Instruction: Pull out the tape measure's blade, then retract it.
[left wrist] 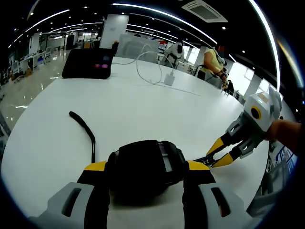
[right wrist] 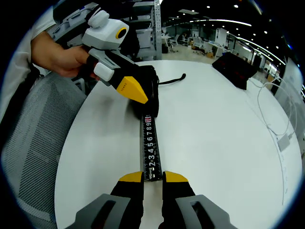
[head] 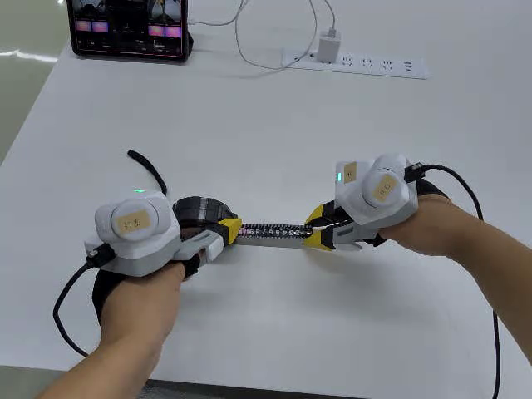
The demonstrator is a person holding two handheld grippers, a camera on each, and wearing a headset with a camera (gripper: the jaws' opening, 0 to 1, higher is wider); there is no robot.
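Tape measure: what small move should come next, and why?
Probably draw the right tongs farther from the case: they pinch the blade at its tip, the left tongs clamp the case, and only a short stretch of blade is out.

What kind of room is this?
Probably a big open office or lab: a white table with a power strip, a mesh chair, and long ceiling lights over rows of desks.

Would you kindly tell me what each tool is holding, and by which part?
The left tool grips the black tape measure case by its two sides; the right tool pinches the extended blade at its tip end.
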